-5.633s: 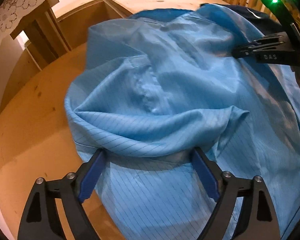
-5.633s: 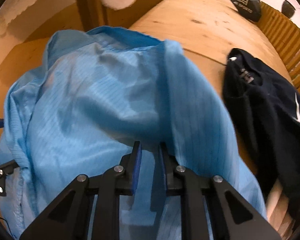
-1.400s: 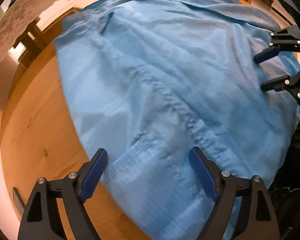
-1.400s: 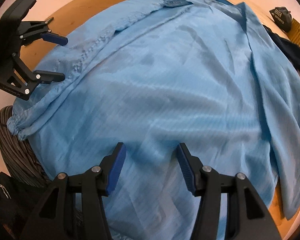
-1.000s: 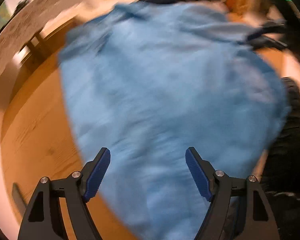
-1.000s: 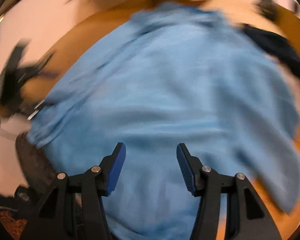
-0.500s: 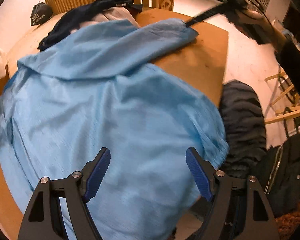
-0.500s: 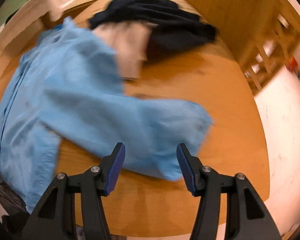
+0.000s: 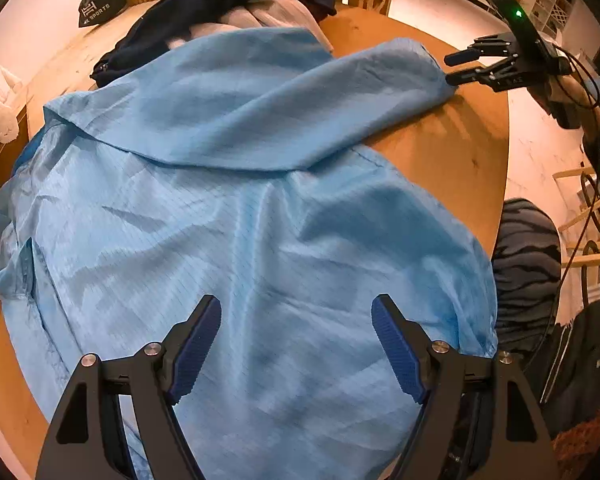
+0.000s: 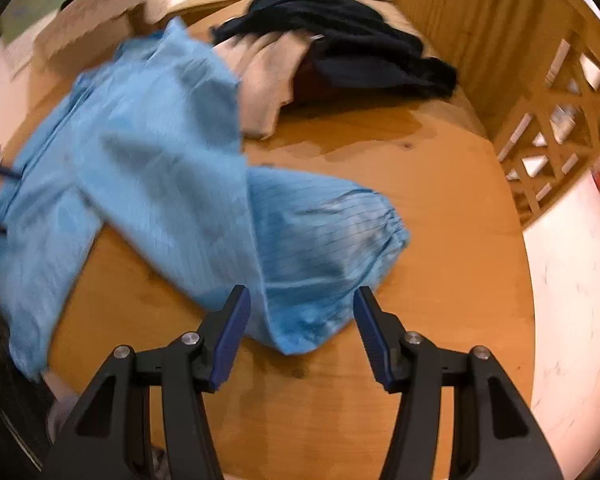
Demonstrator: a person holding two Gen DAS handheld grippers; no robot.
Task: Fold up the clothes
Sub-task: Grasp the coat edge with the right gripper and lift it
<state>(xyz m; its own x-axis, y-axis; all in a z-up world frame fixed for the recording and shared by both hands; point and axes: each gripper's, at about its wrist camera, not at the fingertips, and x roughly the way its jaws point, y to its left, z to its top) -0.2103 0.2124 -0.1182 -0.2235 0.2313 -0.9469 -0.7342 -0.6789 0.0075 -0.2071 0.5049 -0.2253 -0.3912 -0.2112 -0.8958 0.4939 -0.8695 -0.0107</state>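
The blue shirt [image 9: 236, 216] lies spread over the table [image 9: 452, 152], its body covering the near edge and its hem hanging a little past that edge toward me. I judge it is laid flat like this so the sleeves can be folded in over it.

My left gripper [image 9: 296, 340] hangs above the lower body of the shirt with its jaws wide apart and nothing between them; no cloth is pinched there, so that part can settle.

One sleeve [image 10: 324, 240] reaches out across the bare wood toward the table's right edge, its gathered cuff [image 10: 392, 232] at the end. My right gripper [image 10: 302, 320] is poised over the cuff end with jaws parted and empty, the pads either side of the sleeve's tip but not pressing it. That looks like the place to take hold for bringing the sleeve back over the body.

A dark garment [image 10: 364, 40] and a pale one [image 10: 264, 80] are heaped at the far edge, clear of the fold.
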